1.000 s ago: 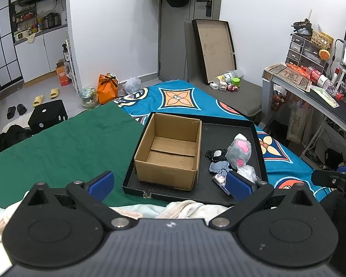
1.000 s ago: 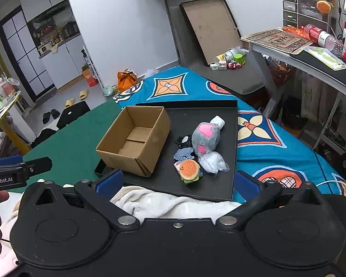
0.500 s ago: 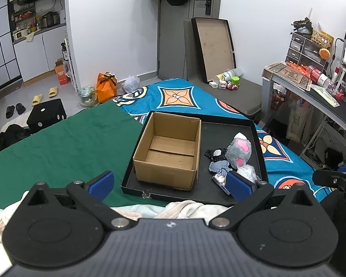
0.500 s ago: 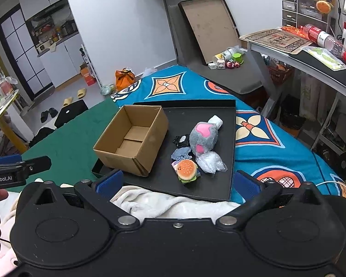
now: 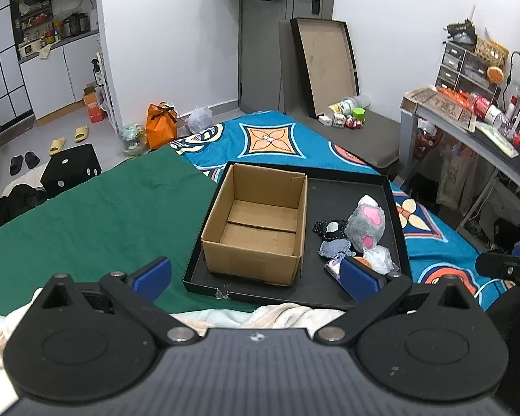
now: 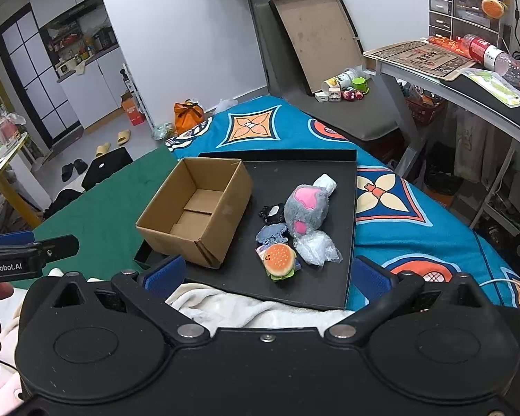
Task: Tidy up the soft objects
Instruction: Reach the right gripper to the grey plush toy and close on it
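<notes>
Both grippers' fingers (image 6: 371, 279) gape empty, well short of the burger plush (image 6: 279, 260).

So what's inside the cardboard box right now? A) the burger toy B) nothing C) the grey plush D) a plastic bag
B: the cardboard box shows only its bare bottom, while the burger toy, grey plush and plastic bag all lie beside it on the black tray.
</notes>
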The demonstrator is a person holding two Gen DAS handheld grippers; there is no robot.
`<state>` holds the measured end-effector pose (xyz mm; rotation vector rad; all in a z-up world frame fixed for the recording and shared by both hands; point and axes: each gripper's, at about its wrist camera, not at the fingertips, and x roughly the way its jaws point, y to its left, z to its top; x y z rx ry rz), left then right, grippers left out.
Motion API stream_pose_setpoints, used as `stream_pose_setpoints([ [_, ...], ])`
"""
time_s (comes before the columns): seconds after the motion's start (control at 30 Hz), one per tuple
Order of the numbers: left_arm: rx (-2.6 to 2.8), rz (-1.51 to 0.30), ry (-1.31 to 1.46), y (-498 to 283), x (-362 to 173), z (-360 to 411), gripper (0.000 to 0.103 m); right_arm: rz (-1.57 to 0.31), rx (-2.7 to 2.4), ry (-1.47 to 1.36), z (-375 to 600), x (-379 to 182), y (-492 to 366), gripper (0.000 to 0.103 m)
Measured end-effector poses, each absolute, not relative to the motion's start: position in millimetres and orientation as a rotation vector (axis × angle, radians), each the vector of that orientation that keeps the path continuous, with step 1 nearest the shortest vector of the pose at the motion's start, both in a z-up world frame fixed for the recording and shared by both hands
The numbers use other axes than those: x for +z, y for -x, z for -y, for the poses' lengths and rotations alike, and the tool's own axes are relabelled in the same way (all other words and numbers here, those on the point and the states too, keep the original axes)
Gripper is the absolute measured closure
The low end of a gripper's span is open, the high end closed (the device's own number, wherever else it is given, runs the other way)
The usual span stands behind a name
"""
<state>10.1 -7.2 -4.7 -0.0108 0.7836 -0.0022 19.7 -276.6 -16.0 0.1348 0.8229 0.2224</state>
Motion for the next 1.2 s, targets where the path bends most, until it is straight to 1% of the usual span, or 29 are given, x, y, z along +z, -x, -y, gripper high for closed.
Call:
stream_pose_setpoints([
  [0.43,0.023,-0.817,0.012,-36,-21,1,0.001,-0.821,0.205,-0.174,289,-36,-44,0.0],
  [0.93,0.042,-0.871,0.001,-72,-51,-6,0.001,-0.851,0.213,-0.238,301,-70,-79,0.0],
  [1.2,0.057,-0.871,-0.01,-89,-61,-10,0.001,-0.867,0.219,-0.285,310,-87,-99,0.001],
])
